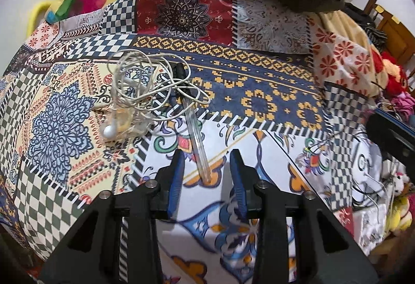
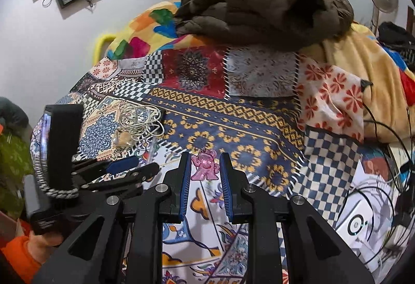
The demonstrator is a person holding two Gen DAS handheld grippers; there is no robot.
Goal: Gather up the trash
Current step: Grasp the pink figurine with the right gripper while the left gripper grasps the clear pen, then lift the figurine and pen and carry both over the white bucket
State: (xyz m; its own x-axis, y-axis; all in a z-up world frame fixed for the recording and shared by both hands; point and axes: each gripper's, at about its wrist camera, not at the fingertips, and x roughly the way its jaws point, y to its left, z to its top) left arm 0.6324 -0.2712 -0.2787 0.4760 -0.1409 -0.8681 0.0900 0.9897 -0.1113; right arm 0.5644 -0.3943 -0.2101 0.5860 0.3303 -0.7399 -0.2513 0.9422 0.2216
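Observation:
A clear pen with a black cap point(image 1: 193, 133) lies on the patchwork bedspread point(image 1: 259, 92). Its near end sits between the fingers of my left gripper point(image 1: 207, 163), which is open with a gap on both sides of the pen. Left of the pen lie tangled white earphones point(image 1: 145, 87) and a crumpled clear wrapper point(image 1: 129, 125). My right gripper point(image 2: 205, 162) is shut on a small pink translucent figure point(image 2: 206, 168), held just above the bedspread. In the right wrist view my left gripper point(image 2: 147, 164) reaches in from the left, near the earphones point(image 2: 140, 120).
A brown jacket point(image 2: 259, 4) is heaped at the far side of the bed, with a yellow blanket point(image 2: 363, 71) to its right. Black cables and a white device point(image 2: 358, 221) lie at the right edge. A hand in an orange sleeve point(image 2: 23, 250) holds the left tool.

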